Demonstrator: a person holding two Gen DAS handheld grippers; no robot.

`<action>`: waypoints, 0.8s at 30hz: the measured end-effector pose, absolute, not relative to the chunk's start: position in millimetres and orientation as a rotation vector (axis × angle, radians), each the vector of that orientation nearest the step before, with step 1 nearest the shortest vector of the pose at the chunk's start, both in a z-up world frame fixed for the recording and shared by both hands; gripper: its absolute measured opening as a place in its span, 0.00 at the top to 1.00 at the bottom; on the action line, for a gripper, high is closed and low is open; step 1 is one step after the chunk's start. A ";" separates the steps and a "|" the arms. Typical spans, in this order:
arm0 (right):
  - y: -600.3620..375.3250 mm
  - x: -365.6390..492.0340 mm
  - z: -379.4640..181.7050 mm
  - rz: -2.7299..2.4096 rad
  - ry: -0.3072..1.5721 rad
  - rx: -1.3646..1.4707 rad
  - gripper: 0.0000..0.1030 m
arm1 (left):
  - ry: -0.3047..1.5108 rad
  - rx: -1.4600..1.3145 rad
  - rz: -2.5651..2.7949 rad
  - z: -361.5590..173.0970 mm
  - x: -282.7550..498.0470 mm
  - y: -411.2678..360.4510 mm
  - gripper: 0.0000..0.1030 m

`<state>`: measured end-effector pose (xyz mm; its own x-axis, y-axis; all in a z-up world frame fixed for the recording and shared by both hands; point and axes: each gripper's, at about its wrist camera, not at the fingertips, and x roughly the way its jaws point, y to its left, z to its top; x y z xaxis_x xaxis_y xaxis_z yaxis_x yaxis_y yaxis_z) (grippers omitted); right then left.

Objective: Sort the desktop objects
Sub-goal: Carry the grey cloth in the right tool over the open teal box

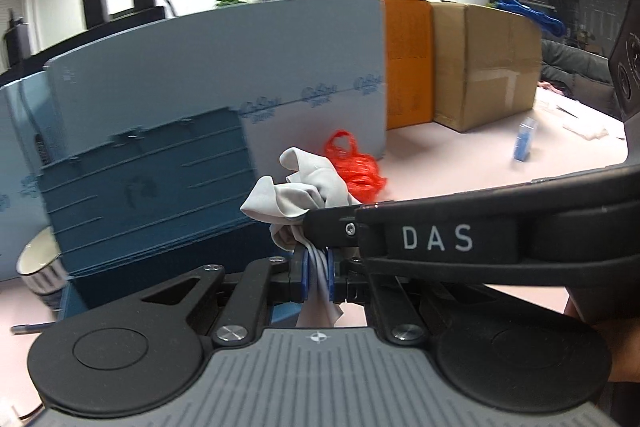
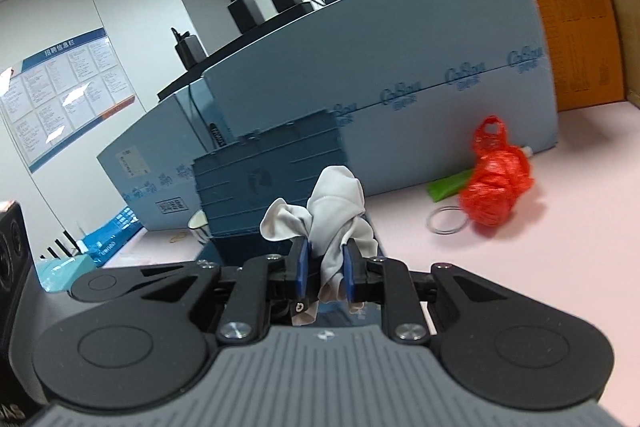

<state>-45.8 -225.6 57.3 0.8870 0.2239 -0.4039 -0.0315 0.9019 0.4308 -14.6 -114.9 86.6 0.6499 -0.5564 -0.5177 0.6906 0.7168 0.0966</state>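
Looking along the left gripper (image 1: 318, 273), its blue pads are clamped on a grey cloth (image 1: 296, 197) that bunches up toward 12 o'clock; the dark blue bin (image 1: 148, 195) stands at 10 o'clock, just beside, and the right gripper's arm crosses from 3 o'clock.

From the right wrist, the right gripper (image 2: 325, 273) pinches the same cloth (image 2: 334, 215), bin (image 2: 268, 183) at 11 o'clock, red bag (image 2: 496, 183) at 2 o'clock.
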 end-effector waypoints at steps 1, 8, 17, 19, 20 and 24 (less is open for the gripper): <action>-220.6 -42.5 58.7 0.144 0.462 0.427 0.79 | 0.479 0.295 -0.708 88.8 -12.1 -110.7 0.94; -189.4 -20.5 65.3 0.178 0.447 0.425 0.78 | 0.465 0.270 -0.642 98.1 6.3 -81.2 0.94; -159.6 -8.6 59.7 0.178 0.466 0.421 0.78 | 0.481 0.256 -0.609 91.5 15.9 -53.5 0.93; -154.7 -7.2 57.9 0.176 0.468 0.419 0.78 | 0.487 0.249 -0.608 88.7 17.9 -48.1 0.93; -152.3 -6.4 57.1 0.175 0.470 0.419 0.78 | 0.490 0.247 -0.607 87.2 18.8 -45.6 0.93; -144.4 -5.5 53.6 0.168 0.469 0.421 0.78 | 0.494 0.246 -0.608 84.1 20.3 -39.2 0.93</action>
